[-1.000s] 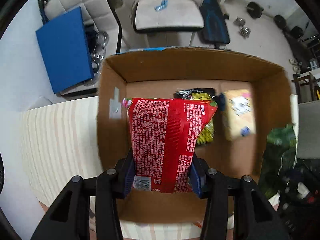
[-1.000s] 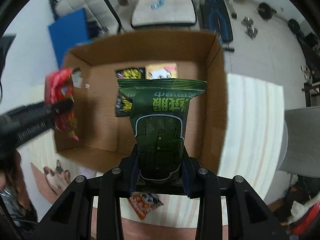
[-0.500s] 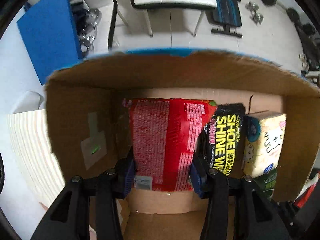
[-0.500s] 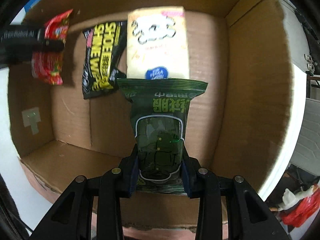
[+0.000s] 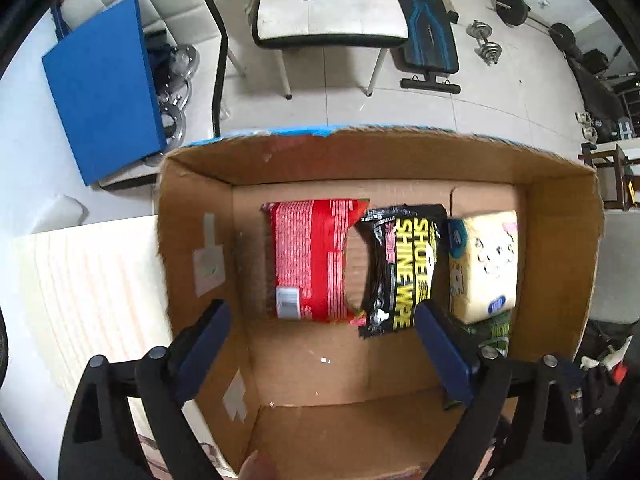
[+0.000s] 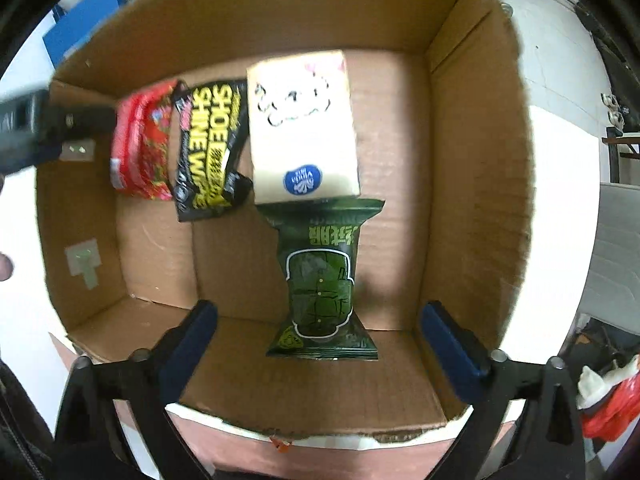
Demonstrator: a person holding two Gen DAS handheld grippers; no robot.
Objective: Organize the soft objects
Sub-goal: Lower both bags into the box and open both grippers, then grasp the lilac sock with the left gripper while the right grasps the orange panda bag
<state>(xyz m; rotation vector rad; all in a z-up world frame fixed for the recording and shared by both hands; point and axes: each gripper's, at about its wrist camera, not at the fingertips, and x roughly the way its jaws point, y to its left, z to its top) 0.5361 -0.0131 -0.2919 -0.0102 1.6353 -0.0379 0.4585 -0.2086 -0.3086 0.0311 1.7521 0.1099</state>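
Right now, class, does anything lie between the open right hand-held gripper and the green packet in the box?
Nothing visible does. The green packet lies on the cardboard box floor directly ahead of the right hand-held gripper, whose jaws are spread wide. The cream tissue pack sits beyond it, touching its far end.

Beyond the box you see a blue board [image 5: 102, 92], white chair [image 5: 328, 4], and dumbbells [image 5: 486, 42] on tile.

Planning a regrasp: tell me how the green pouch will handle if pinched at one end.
The green pouch is thin, creased film, so it probably flops from one end. Its glossy surface may slip. It looks light and should slide easily on the box floor.
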